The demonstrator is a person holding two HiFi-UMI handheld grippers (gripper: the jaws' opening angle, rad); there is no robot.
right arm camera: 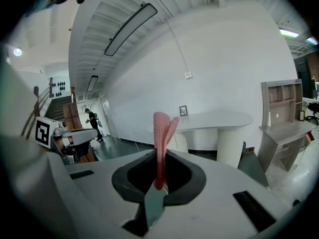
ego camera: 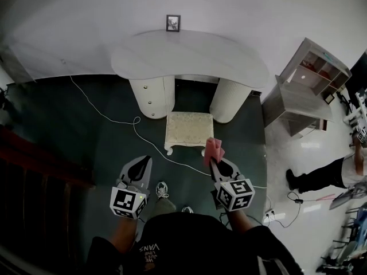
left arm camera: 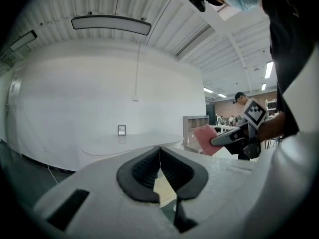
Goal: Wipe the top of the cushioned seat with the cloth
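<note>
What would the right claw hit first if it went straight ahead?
Likely the white desk: the right claw, shut on the pink cloth, seems to aim over the cushioned seat. Depth unclear.

Your cloth (ego camera: 214,149) is salmon pink with a fine ribbed texture. The cushioned seat (ego camera: 188,128) has a cream top with a faint floral pattern, and its legs are white. Your left gripper (ego camera: 145,160) and right gripper (ego camera: 213,161) are pale grey, black-lined at the jaws, with black-and-white square markers. The floor (ego camera: 86,136) is dark green, and the desk (ego camera: 189,53) and cable (ego camera: 109,118) are white.
</note>
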